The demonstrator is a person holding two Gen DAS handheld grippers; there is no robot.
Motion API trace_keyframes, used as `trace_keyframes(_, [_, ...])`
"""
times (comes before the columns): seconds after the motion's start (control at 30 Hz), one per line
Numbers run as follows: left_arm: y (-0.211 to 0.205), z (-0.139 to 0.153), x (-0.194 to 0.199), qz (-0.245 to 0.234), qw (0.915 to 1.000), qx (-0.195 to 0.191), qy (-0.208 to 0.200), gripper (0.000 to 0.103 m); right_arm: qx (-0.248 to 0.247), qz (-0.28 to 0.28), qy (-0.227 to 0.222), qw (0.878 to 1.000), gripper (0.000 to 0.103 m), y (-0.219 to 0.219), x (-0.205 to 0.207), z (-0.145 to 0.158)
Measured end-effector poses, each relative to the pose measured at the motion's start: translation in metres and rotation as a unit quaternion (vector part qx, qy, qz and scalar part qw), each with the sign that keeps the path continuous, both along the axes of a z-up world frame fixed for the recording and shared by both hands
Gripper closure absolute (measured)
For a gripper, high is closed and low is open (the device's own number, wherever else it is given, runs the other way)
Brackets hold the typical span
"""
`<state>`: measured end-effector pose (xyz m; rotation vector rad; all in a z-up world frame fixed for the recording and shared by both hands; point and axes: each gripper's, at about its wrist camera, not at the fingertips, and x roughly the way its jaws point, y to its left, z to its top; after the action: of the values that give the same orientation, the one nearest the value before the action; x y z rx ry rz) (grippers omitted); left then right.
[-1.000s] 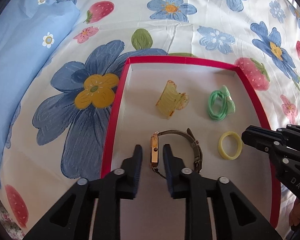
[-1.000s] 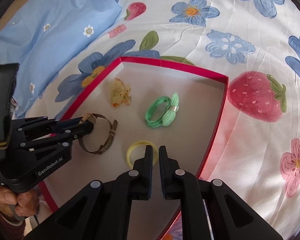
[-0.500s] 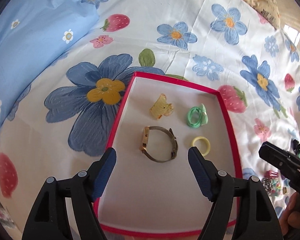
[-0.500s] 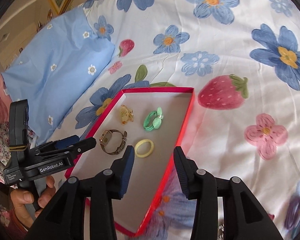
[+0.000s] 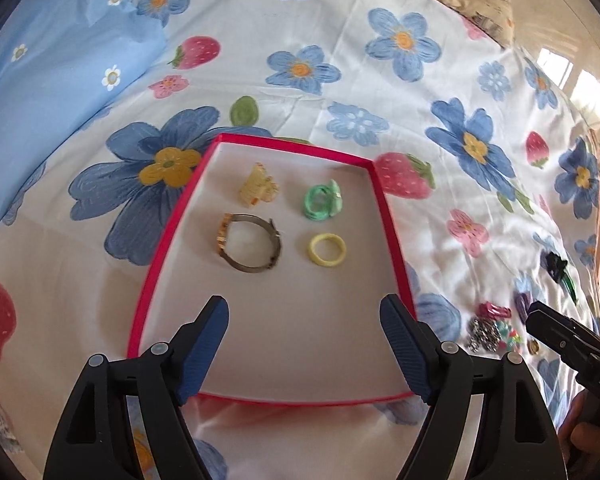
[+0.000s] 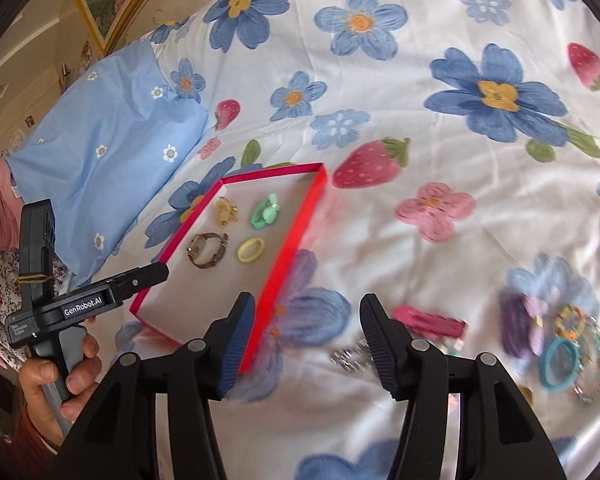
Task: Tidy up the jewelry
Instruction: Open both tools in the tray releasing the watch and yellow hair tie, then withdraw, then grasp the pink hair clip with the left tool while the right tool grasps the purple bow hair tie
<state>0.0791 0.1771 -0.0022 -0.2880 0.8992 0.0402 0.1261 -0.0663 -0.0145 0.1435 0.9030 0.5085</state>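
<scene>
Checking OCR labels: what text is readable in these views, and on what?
"GenRobot.AI": side of the left gripper, right wrist view.
"DAS": body of the right gripper, left wrist view; cut off at the frame edge.
Small white label at the left gripper's rear: too small to read.

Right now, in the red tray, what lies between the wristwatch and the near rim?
Nothing: in the left wrist view, only bare tray floor separates the wristwatch from the red tray near rim.

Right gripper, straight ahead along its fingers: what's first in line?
Probably bare bedsheet between the red tray and the pink clip. The right gripper is open and empty; depth is unclear.
</scene>
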Motion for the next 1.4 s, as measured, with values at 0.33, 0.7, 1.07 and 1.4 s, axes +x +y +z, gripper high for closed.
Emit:
trace_keyframes(0.33, [-0.047,0.01,-0.004,-0.071,0.9974,0.015,-0.003,0.025,-0.018,-0.055,0.002,0.998,0.047,-0.06,-0.032,-0.003])
trace_keyframes(0.7, [-0.099,0.007,0.016,-0.15,0.9881,0.033,0.01,0.025,-0.026,-0.106,0.0,0.994,0.047,-0.112,-0.048,-0.004])
trace_keyframes(1.07, [-0.141,-0.007,0.056,-0.213,0.9756,0.048,0.026,0.025,-0.03,-0.144,0.001,0.989,0.047,-0.148,-0.041,-0.004])
trace_keyframes(1.4, [-0.172,-0.029,0.097,-0.253,0.9648,0.057,0.045,0.026,-0.034,-0.124,0.013,0.992,0.05,-0.146,-0.017,-0.013])
